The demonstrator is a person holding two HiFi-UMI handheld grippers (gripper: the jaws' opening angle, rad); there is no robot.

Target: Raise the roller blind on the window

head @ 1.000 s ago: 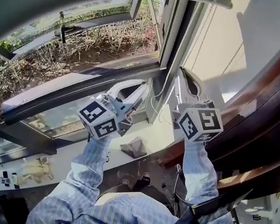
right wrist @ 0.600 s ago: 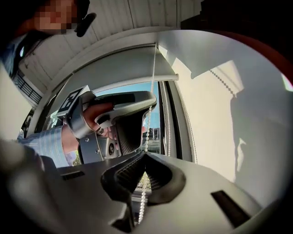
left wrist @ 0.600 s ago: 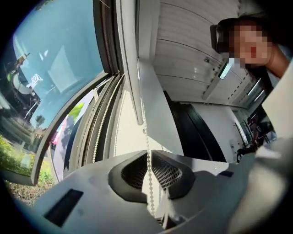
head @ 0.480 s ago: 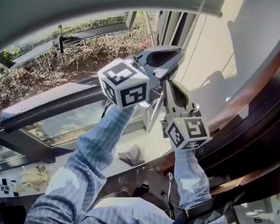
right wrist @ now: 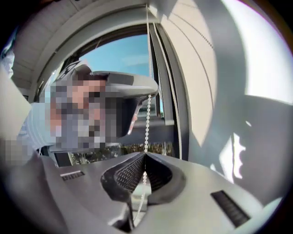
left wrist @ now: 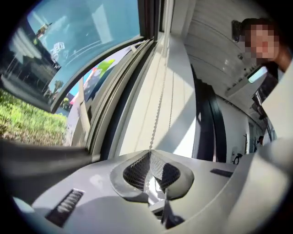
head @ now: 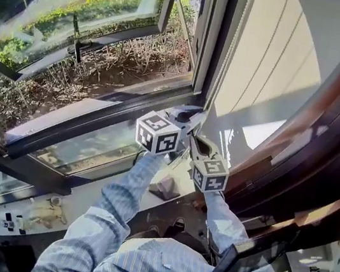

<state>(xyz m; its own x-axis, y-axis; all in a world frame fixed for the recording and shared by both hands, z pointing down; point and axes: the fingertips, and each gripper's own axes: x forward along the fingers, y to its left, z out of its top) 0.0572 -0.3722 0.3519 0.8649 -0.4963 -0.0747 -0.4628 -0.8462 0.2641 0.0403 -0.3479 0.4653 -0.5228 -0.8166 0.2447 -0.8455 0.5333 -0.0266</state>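
Light blue-and-white pinstriped shirt (head: 154,268), long-sleeved; left sleeve (head: 117,198) and right sleeve (head: 224,220) have the same stripe, creased. Left gripper (head: 193,112) and right gripper (head: 193,138) have pale grey moulded plastic shells. Each carries a white marker cube (head: 157,134) with black square codes on its faces. Close up, the left gripper's fingers (left wrist: 134,170) have dark pads with a fine grid texture, set in a rounded grey recess. Small ribbed slot (left wrist: 64,207) on the shell. The right gripper has the same build.
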